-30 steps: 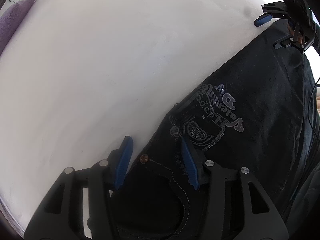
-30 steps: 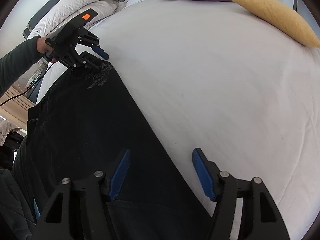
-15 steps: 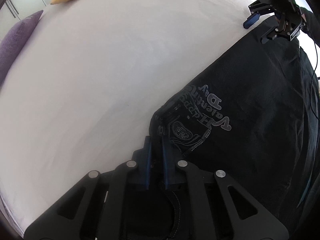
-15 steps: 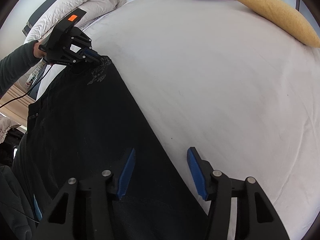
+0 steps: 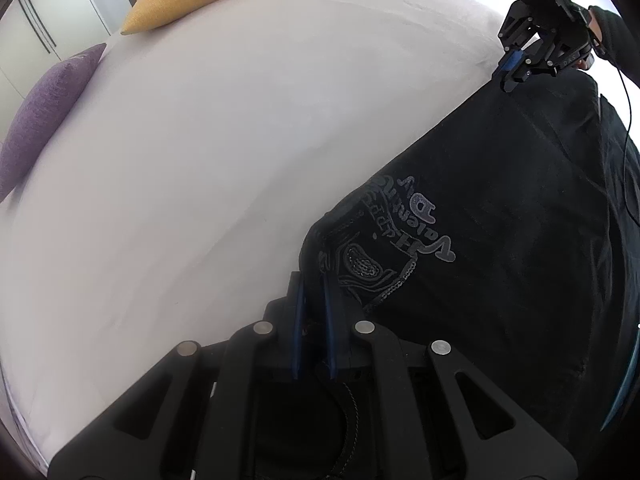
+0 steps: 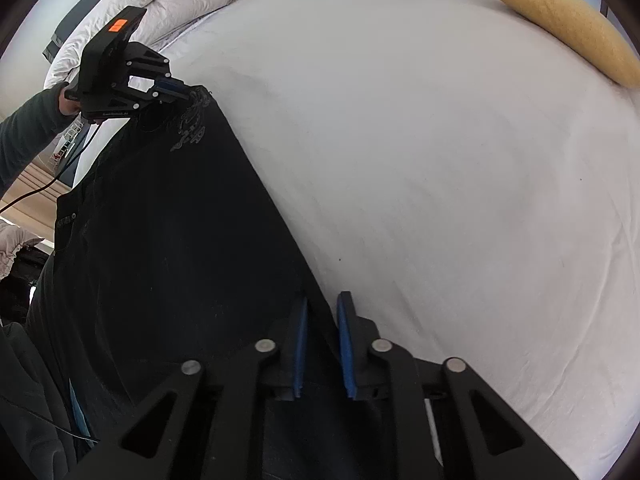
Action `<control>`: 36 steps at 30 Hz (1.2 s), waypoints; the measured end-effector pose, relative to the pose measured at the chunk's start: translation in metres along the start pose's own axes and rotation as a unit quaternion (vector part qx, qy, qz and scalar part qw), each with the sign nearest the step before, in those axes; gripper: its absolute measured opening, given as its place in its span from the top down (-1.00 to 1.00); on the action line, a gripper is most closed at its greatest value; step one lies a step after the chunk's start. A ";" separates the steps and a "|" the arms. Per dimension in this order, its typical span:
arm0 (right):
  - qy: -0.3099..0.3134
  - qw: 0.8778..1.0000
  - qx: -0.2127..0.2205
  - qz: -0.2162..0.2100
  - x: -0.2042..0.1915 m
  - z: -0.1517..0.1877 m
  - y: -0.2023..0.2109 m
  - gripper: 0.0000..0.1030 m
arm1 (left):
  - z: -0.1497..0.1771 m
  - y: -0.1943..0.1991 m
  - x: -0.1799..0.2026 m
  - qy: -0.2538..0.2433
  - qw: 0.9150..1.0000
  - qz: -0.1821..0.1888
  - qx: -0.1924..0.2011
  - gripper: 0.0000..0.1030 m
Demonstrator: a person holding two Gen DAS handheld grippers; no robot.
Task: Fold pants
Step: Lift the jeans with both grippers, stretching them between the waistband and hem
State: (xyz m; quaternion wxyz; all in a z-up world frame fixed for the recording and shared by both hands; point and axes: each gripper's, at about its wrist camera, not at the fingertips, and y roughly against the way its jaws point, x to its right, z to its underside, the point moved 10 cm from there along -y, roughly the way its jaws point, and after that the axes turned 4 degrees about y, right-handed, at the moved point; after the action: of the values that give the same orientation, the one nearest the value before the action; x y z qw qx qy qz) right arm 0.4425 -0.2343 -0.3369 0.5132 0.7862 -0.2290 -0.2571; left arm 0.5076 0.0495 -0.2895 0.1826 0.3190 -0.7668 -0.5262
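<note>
Left gripper [image 5: 314, 292]: clamped on the pants [image 5: 500, 240] at the printed corner.
Right gripper [image 6: 322, 320]: jaws just closing, pinching the pants' edge.
Bed [image 6: 440, 160]: under the pants.

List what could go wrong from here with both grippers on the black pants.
1. The right gripper has just been closing on the very edge of the pants; its fingers may catch only a sliver that could slip out when lifted.
2. The left gripper pinches the bunched corner by the printed logo; it may hold only one layer, so the fold sags.
3. Much fabric hangs off the bed; its weight could drag the pants.
</note>
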 end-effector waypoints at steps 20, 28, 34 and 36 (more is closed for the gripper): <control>0.043 0.990 0.083 0.104 -0.052 0.019 0.084 0.90 | 0.033 0.125 0.040 0.000 0.997 -0.031 0.073 0.87; 0.044 0.984 0.112 0.135 -0.115 0.046 0.103 0.91 | 0.092 0.167 0.092 -0.004 0.996 -0.033 0.079 0.88; 0.039 0.980 0.124 0.150 -0.166 0.061 0.103 0.91 | 0.146 0.184 0.134 -0.001 0.997 -0.025 0.072 0.89; 0.039 0.979 0.128 0.154 -0.187 0.071 0.105 0.91 | 0.161 0.190 0.146 0.005 0.997 -0.019 0.072 0.89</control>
State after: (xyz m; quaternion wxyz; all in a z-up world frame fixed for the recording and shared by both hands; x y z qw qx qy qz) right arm 0.2439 -0.2055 -0.2325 0.4501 0.8101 -0.3583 -0.1125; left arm 0.2456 0.1076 -0.1831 0.1526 0.3486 -0.7954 -0.4718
